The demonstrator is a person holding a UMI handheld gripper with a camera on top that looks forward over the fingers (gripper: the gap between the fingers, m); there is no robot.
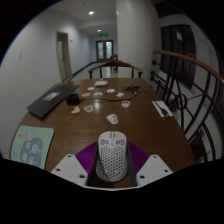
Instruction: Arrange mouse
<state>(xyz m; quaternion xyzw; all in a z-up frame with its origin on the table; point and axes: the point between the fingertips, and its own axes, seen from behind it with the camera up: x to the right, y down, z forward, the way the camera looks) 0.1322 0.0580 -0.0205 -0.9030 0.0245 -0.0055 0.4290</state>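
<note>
A white perforated mouse (111,157) stands between my gripper's (111,168) two fingers, its nose pointing away over the brown wooden table (120,125). The purple pads (88,158) press against both of its sides, so the fingers are shut on it. The mouse is held just above the table's near part. Its rear end is hidden low between the fingers.
A greenish mat (32,143) lies at the near left. A dark laptop (50,101) lies at the far left. Small white items (112,118) and papers (110,94) are scattered across the far half. A flat card (162,107) lies at the right. A railing (195,85) runs beyond the table's right side.
</note>
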